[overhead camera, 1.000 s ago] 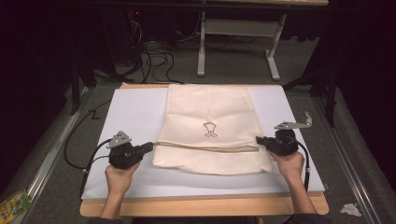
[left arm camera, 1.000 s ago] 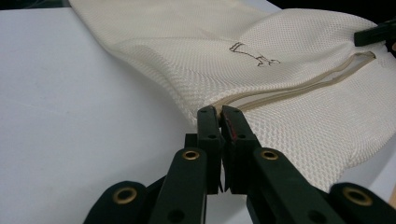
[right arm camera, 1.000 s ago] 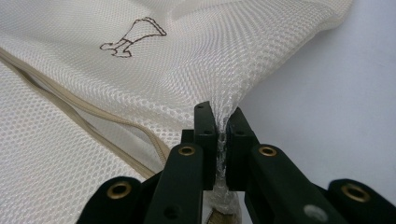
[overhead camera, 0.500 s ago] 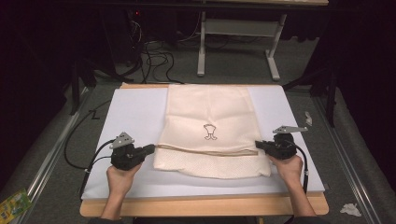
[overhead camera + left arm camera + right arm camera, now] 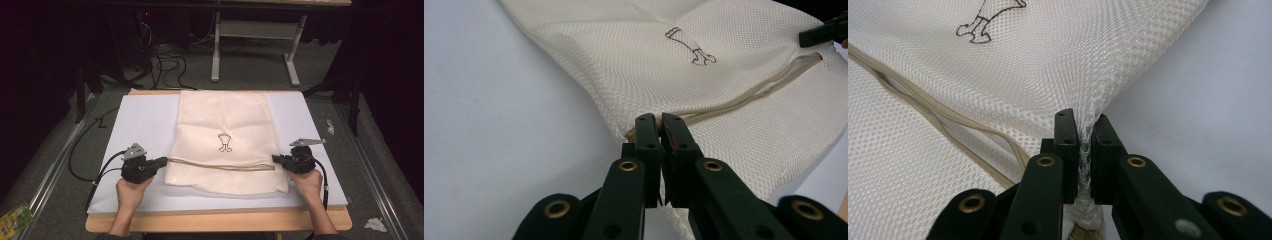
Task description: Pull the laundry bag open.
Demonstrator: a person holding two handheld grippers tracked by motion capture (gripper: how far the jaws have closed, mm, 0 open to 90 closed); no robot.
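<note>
Hands low on table edge — each gripper [image 5: 162,162] [image 5: 276,159] pinching mesh bag [image 5: 225,145] sides.

white board [image 5: 140,125], wooden table edge [image 5: 215,220], floor cables [image 5: 165,62], crumpled paper [image 5: 374,224]

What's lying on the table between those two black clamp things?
In the high view, the cream mesh bag and its tan drawstring stretch between the left gripper and the right gripper.

Both grippers, left [image 5: 159,161] and right [image 5: 276,160], have drawn nearer the person, dragging the mesh bag's [image 5: 223,125] fold with them
</note>
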